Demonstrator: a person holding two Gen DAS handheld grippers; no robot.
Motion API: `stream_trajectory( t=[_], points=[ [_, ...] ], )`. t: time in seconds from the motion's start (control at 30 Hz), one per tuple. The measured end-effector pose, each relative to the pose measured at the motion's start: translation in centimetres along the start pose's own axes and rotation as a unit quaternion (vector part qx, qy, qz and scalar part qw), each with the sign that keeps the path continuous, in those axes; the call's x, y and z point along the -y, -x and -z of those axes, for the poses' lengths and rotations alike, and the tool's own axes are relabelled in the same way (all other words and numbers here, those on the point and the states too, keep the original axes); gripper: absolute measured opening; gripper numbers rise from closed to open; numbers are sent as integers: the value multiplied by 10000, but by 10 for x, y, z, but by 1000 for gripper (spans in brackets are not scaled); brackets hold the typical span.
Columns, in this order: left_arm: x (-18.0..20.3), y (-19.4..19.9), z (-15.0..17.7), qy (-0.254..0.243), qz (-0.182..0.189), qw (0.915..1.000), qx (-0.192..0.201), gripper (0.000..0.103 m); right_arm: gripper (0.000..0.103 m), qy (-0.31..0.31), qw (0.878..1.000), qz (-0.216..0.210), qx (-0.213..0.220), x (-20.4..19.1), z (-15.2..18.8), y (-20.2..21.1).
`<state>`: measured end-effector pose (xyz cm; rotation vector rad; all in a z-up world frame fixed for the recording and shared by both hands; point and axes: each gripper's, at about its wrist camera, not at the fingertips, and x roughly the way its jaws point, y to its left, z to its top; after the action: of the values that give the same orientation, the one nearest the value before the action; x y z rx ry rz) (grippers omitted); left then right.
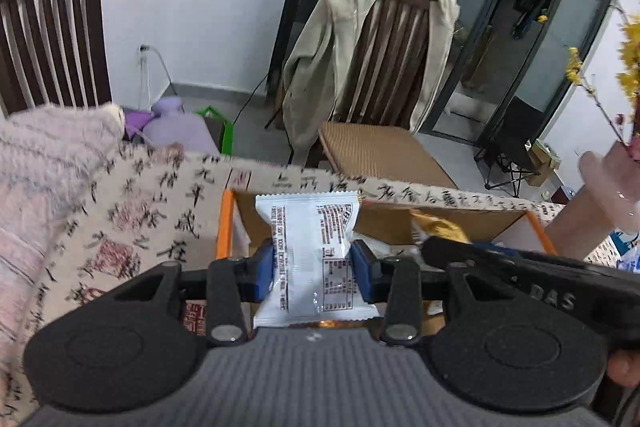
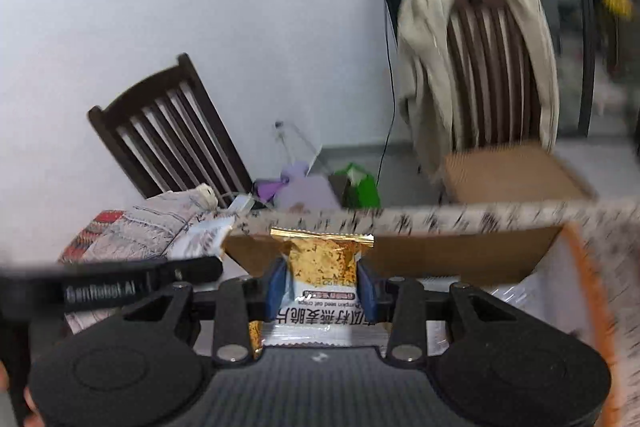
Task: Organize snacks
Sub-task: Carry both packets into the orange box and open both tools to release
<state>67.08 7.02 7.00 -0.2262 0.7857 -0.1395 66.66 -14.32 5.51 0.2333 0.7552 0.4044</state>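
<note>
Table: covered by a calligraphy-print tablecloth, black characters and red seals on beige; it fills the near ground under both your grippers.
Far chairs: a dark slatted chair at far left against the white wall; a second chair draped with a beige jacket further right, by a dark clothes rack.
Cardboard box: open box with orange edges sits on the cloth right in front of you; in the right wrist view its orange rim runs down the right side. A gold-wrapped snack lies inside, at the far right.
Left gripper: your blue pads are closed on a white snack packet, pinching it at the waist; the packet stands upright, printed back facing the camera, held above the box's left part.
Right gripper: your pads are clamped on a gold-and-white oat crisp packet, gold end up, held over the box's near edge.
Image quality: the right wrist view is blurred toward the right.
</note>
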Motion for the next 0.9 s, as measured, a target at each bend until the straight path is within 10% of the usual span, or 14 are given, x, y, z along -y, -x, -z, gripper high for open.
stream_trajectory(
  t=[0.33,0.9],
  points=[
    [-1,6,5,-151,-57,9998,151,60,58,-819,9960,142,-314,27,17,-45],
    [9,127,25,-625,-844,9924,635,83,76,46,9980,622,94,19,5,87]
  ],
)
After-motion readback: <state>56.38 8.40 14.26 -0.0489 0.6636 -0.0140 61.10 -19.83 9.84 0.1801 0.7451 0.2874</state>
